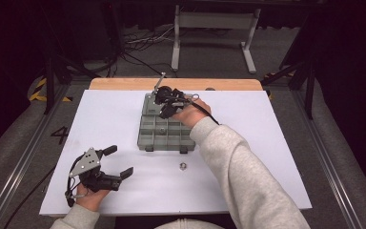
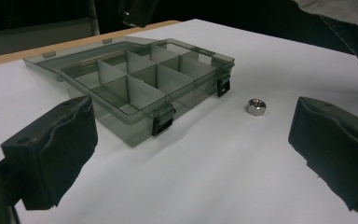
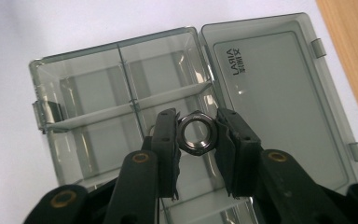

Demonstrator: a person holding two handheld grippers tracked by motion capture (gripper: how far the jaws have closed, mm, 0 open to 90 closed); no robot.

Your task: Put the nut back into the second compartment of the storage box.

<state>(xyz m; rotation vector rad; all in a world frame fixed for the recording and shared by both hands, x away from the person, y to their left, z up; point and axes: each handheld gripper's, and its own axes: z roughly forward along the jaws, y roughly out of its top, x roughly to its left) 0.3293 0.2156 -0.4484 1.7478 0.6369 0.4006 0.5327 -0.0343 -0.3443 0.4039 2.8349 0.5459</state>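
- My right claw (image 3: pixel 196 135) is clamped on a dark hex nut (image 3: pixel 196 133) — the nut sits pinched between the two pads, its hole facing the camera.
- It hangs over the open compartment box (image 1: pixel 164 131) at the far end of the white table (image 1: pixel 114 119), near the hinge where the tray meets the flat-lying lid (image 3: pixel 279 93).
- My left claw (image 1: pixel 119 162) rests near the table's front edge — jaws spread wide, nothing between them.
- A second, bright nut (image 2: pixel 256 107) lies on the table just in front of the box's latches, apart from both claws.
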